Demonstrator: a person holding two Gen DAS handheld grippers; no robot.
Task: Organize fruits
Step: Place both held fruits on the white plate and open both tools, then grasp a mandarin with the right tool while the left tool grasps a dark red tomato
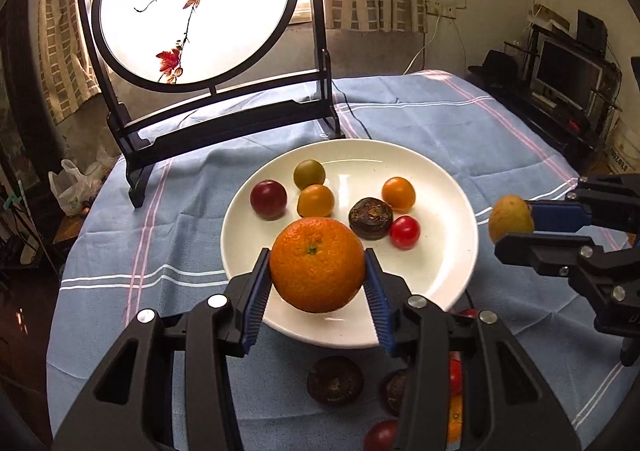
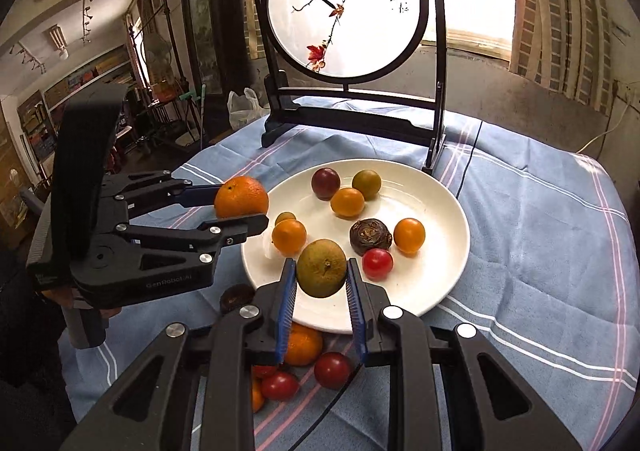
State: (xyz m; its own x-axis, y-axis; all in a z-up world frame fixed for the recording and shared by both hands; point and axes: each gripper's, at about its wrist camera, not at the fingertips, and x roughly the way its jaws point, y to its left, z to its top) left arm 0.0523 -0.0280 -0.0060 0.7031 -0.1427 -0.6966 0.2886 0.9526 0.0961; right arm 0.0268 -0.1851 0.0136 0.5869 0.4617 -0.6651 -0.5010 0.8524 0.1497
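Pinching an orange (image 1: 316,263) between its blue pads, the left hand-held gripper (image 1: 317,283) carries the fruit over the near edge of the white plate (image 1: 440,275), clear of the china. And look across: the right hand-held gripper (image 2: 321,283) is clamped on a small greenish-brown fruit (image 2: 321,267), also airborne above the plate's near rim. Both loaded at once!

On the plate already sit a dark red fruit (image 1: 268,199), a green one (image 1: 309,174), two small orange ones (image 1: 315,201) (image 1: 398,193), a red tomato (image 1: 405,232) and a dark wrinkled fruit (image 1: 370,218). Under the grippers, on the blue striped cloth (image 1: 440,119) over the surface, loose pieces still wait: red tomatoes (image 2: 332,370), another orange fruit (image 2: 304,345), dark wrinkled ones (image 1: 335,380).

Now the risks. Round fruit in smooth pads, so a slack squeeze could let the orange slip and knock the small ones rolling off the shallow rim. The two grippers work close together over one plate; a careless swing could bump them. Dropping from height could send tomatoes scattering towards the standing bird screen (image 1: 196,7) behind.
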